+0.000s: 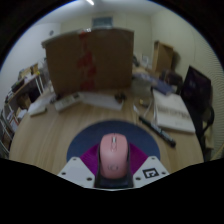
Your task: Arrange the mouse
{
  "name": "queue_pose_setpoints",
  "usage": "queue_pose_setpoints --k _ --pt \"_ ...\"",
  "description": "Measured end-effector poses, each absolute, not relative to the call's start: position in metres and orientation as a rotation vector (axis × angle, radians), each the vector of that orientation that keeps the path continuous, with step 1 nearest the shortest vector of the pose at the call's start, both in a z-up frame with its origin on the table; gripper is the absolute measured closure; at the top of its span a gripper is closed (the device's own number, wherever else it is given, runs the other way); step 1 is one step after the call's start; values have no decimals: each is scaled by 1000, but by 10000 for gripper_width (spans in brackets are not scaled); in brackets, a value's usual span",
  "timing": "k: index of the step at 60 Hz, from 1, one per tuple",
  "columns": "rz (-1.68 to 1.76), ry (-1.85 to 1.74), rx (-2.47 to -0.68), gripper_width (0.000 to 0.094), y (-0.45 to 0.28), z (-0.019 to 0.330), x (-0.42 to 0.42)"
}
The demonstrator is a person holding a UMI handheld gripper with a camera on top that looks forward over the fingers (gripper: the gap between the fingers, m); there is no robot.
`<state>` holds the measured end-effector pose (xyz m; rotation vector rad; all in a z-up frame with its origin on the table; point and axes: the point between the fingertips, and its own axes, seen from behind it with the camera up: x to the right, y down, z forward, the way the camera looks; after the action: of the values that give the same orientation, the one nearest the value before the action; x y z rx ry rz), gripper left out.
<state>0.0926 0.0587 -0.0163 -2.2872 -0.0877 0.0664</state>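
Mouse (114, 156) is pale pink and sits on a dark round mat (92, 138) on the wooden surface (40, 130), right between the fingers of the gripper (113, 172), whose white tips with their square markers flank its near end. Whether both fingers press on its flanks or merely stand about it cannot be told from this view, so I leave their state undecided. By its look it is a light, hard plastic shell, stiff rather than yielding, with a smooth domed back that would likely be slippery; the sensible hold is across the two long sides near the middle, low on the body, where the flanks are closest to parallel, and not on the curved top or the buttons. It should stand a firm squeeze, and a drop would probably do more harm than the grip. Beyond the mat lie a white keyboard (98, 100), a large cardboard box (88, 58) and some papers (173, 112). No brand, label or writing is legible on the mouse or anything else.
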Motion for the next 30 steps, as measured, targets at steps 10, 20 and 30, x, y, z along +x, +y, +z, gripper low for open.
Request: queue_pose_setpoints --k 10,20,30 --pt "99 -90 -2325 247 56 -16 89" --pt "9 -15 -2354 95 25 15 95" --pt "-36 -48 -2275 90 -30 85 70"
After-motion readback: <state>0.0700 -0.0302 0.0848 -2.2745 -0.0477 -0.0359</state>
